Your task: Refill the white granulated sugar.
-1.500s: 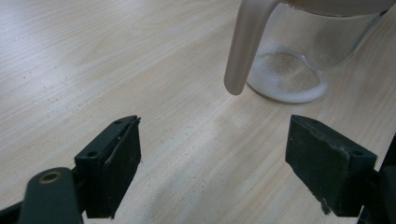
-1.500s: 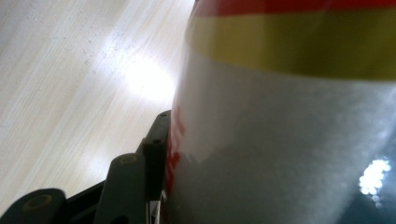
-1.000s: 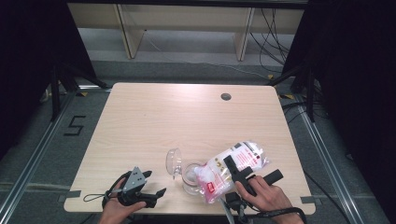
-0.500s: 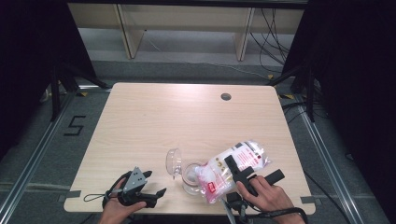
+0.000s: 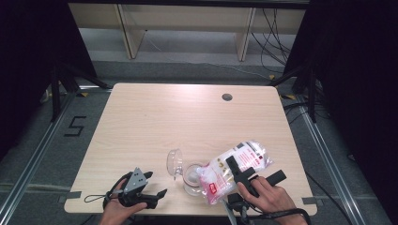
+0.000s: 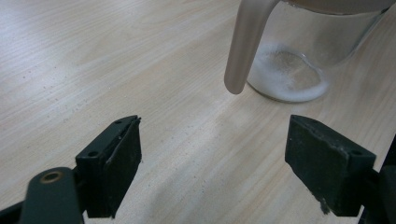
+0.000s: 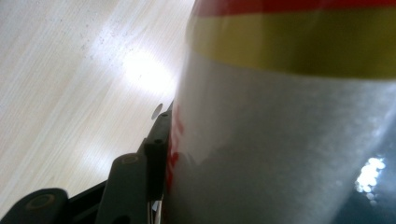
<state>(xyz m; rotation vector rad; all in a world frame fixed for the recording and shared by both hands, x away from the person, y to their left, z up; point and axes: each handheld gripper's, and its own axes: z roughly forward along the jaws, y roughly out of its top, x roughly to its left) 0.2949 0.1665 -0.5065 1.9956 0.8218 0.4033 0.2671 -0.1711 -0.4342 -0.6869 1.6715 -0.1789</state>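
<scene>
A clear plastic bag (image 5: 251,152) of white grains with a red and white label lies tilted near the table's front right, its lower end at the mouth of a glass jar (image 5: 190,177). My right gripper (image 5: 245,171) is shut on the bag's near end; in the right gripper view the bag (image 7: 289,140) presses against the jaw. The jar's clear lid (image 5: 174,161) stands swung open on its left. My left gripper (image 5: 157,183) rests at the front left with its jaws open and nothing between them. In the left gripper view (image 6: 212,140) the jar (image 6: 289,70) holds a thin layer of white grains.
The wooden table (image 5: 187,117) has a round cable hole (image 5: 227,97) at the back right. Dark frames and curtains stand on both sides. Shelving legs and cables lie on the floor behind the table.
</scene>
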